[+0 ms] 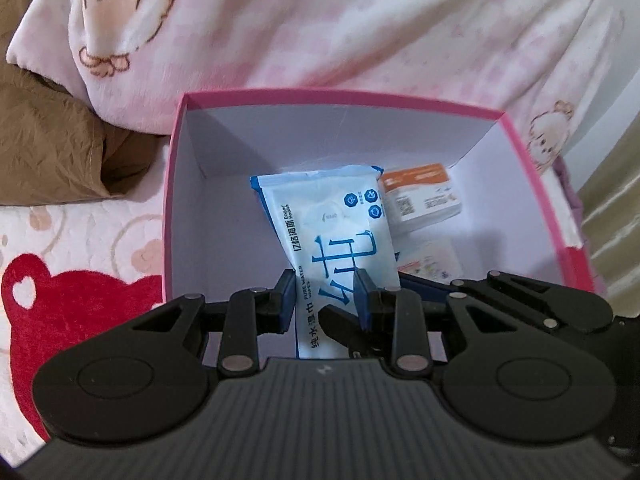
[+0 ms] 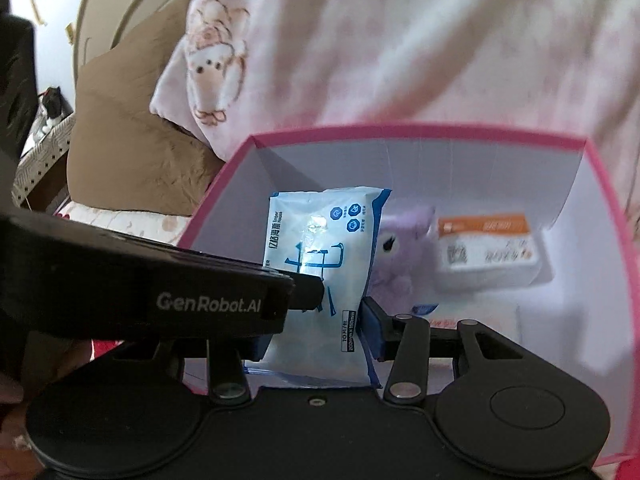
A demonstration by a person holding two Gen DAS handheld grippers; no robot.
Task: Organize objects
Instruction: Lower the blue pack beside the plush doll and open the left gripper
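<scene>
— Edges first?
— Pink box (image 1: 534,168), open at the top, white walls inside, rim all round. Backs against a pink blanket (image 1: 360,20); brown pillow (image 1: 48,140) off to the left, apart from the box.
— Room inside?
— Bare floor along the left wall and left back corner. Right half crowded: orange-and-white packet (image 1: 420,194) near the back right, purple plush (image 2: 400,240) between it and the wipes, seen only from the right wrist view. Flat printed card (image 1: 432,258) on the floor, just in front of the packet.
— And the wipes?
— Wipes (image 1: 332,216) standing on end in the middle of the box, far end leaning toward the back wall, near end up between the fingers.
— Left gripper (image 1: 324,290)?
— Narrow, blue pads (image 1: 286,290) pressed on both long edges of the wipes, low on the pack.
— Right gripper (image 2: 316,332)?
— Narrow as well, clamped on the same pack nearer its bottom end. Right pad flat against the edge; left pad half hidden under the left gripper's body, which crosses in front. Grippers very close, whether touching cannot tell.
</scene>
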